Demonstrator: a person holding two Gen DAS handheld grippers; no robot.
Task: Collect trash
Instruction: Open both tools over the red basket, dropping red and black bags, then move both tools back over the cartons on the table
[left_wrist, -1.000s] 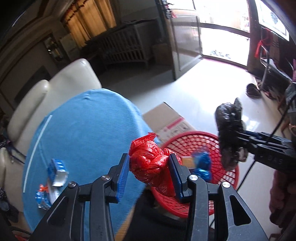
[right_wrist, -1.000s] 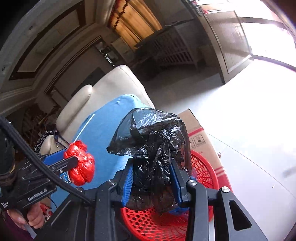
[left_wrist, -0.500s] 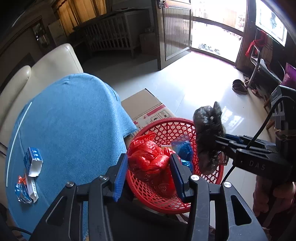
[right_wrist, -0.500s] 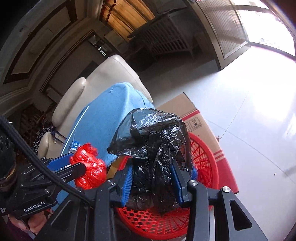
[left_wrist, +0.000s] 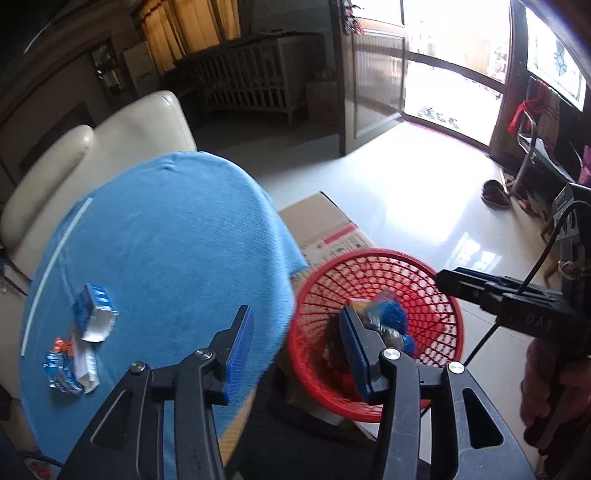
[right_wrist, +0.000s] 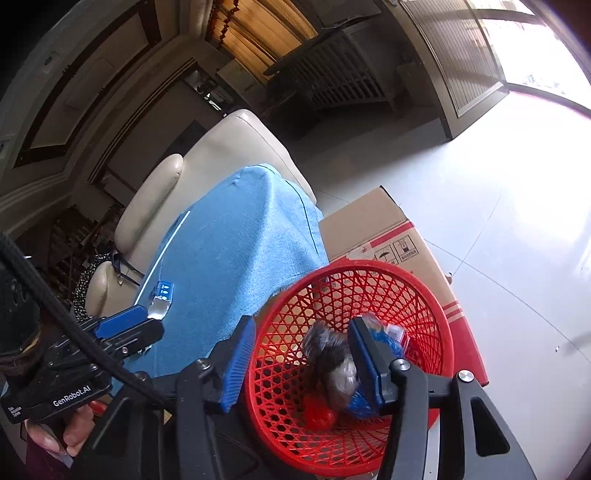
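Observation:
My left gripper (left_wrist: 295, 354) is open and empty, over the edge between the blue-clothed table (left_wrist: 166, 240) and the red mesh basket (left_wrist: 436, 291). My right gripper (right_wrist: 299, 365) is open and empty above the basket (right_wrist: 424, 295). In the basket lie the black bag (right_wrist: 332, 362), the red bag (right_wrist: 317, 410) and blue wrappers (right_wrist: 391, 343). On the table's left lie a blue-and-white carton (left_wrist: 94, 310) and crumpled blue wrappers (left_wrist: 62, 365). The carton also shows in the right wrist view (right_wrist: 162, 295).
A cardboard box (left_wrist: 325, 225) stands on the floor behind the basket. A cream armchair (left_wrist: 99, 147) stands behind the table. The right gripper's body (left_wrist: 517, 310) reaches in over the basket's right rim. Pale tiled floor runs to the open door.
Both grippers have opened. The red bag has dropped from the left one and the black bag from the right one, and both now lie in the basket.

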